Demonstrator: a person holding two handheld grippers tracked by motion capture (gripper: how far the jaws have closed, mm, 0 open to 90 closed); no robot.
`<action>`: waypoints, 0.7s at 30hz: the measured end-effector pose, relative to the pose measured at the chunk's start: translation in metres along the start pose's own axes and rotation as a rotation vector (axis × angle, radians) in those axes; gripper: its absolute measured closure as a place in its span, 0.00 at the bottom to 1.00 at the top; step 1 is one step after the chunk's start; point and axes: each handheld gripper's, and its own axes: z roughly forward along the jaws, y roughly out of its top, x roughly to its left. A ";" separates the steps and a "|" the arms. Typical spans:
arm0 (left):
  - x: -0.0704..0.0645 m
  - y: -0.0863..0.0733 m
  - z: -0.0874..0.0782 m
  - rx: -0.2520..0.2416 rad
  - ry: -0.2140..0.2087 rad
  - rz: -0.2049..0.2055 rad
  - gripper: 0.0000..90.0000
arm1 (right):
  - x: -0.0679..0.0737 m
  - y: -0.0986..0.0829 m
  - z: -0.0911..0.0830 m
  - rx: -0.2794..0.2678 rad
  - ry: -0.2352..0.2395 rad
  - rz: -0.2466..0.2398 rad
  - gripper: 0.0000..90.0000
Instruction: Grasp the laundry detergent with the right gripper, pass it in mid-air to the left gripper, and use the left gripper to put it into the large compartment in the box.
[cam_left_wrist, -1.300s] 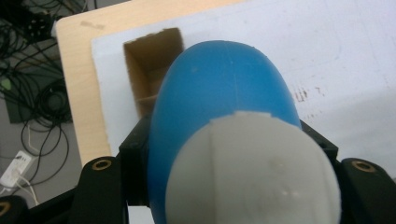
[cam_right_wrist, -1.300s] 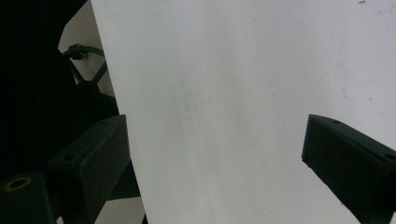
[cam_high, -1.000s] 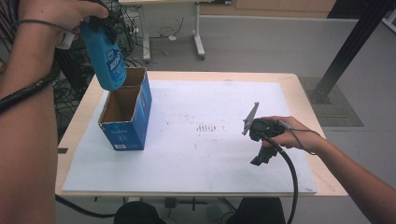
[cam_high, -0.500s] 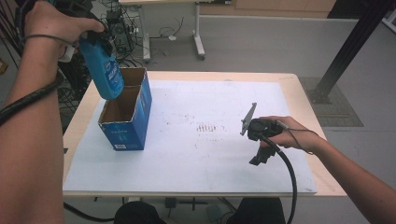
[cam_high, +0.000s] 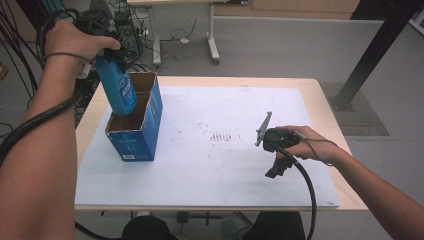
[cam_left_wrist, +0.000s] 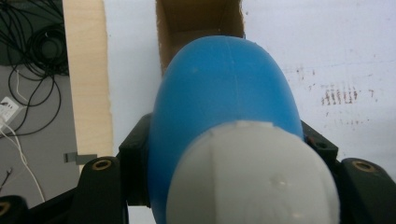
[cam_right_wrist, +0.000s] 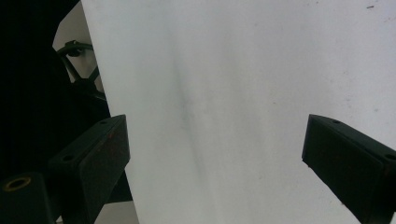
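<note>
The blue bottle (cam_high: 118, 85) hangs in the left gripper (cam_high: 102, 52), clamped between its black jaws just below the pale cap (cam_left_wrist: 252, 177), so the cap end sits at the gripper and the rounded base points away from it, down toward the open blue carton (cam_high: 135, 122). The bottle's long axis runs nearly upright with a slight lean, base lowest, and in the left gripper view it lines up with the carton's brown mouth (cam_left_wrist: 198, 21) straight ahead of the jaws. From the high view the base looks to be at or just inside the carton's rim; whether it touches the cardboard I cannot tell. The move that seems in hand is lowering the bottle along its own axis into the carton, which calls for keeping the base inside the walls. The left gripper is plainly the nearer one. The right gripper (cam_high: 272, 150) rests well apart on the white sheet (cam_high: 220, 165) covering the counter (cam_high: 320, 95), its jaws spread wide with nothing between them.
</note>
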 end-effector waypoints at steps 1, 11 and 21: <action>0.000 0.000 0.002 0.001 -0.003 0.000 0.42 | 0.000 0.000 0.000 -0.002 0.000 -0.003 0.08; -0.001 -0.002 0.024 0.034 -0.011 -0.003 0.42 | 0.001 -0.001 0.002 0.000 0.008 0.003 0.08; -0.001 -0.006 0.046 0.067 -0.006 -0.007 0.42 | 0.002 -0.003 0.004 0.000 0.010 0.000 0.08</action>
